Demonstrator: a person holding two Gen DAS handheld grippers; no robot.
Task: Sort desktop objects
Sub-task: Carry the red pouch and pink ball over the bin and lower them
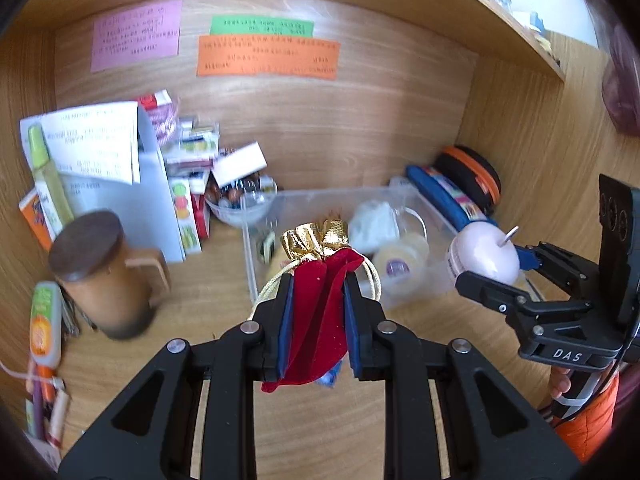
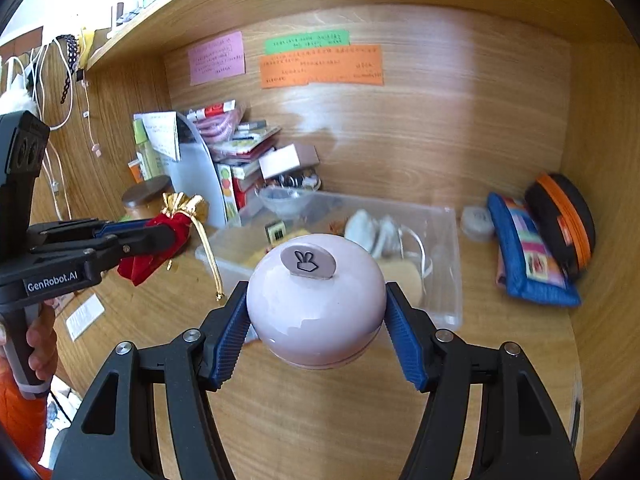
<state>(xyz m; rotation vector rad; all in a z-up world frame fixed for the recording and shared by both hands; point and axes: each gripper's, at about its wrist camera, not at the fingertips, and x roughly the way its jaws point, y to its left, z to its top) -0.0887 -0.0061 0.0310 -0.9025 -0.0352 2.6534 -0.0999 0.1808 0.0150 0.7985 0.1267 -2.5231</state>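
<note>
Wooden desk [image 2: 320, 412] w/ back panel & shelf above fills both views. On the panel: 3 paper notes, pink [image 2: 217, 57], green [image 2: 306, 41], orange [image 2: 321, 65]; handwriting on all 3 too small/blurred to read. Clear plastic bin [image 2: 448, 264] sits mid-desk, holding a white crumpled item, a tape roll & small bits; contents partly hidden behind the held objects. Left of bin: stack of boxes & papers [image 1: 96, 148], print unreadable, plus a brown mug w/ dark lid [image 1: 106, 276], blurred. Right of bin: blue patchwork pouch [image 2: 528, 256] leaning by a black case w/ orange zip [image 2: 560, 220] against the side wall.

Left gripper [image 1: 318, 320] reads "GenRobot.AI" on its body in the right wrist view; its jaws pinch a red velvet pouch [image 1: 320, 312] w/ gold top [image 1: 316, 238] & gold drawstring, held in the air just in front of the bin's near-left corner. Pouch's lower end hangs below the pads.

Right gripper [image 2: 316, 332] reads "DAS" in the left wrist view; jaws spread wide around a round pale-pink container [image 2: 314, 300], blue ribbed pads touching both sides. It's held above the desk just before the bin's near edge. On top: small gray oval tab [image 2: 308, 262] w/ black rabbit-like line icon. Container's underside is cut off from view.
</note>
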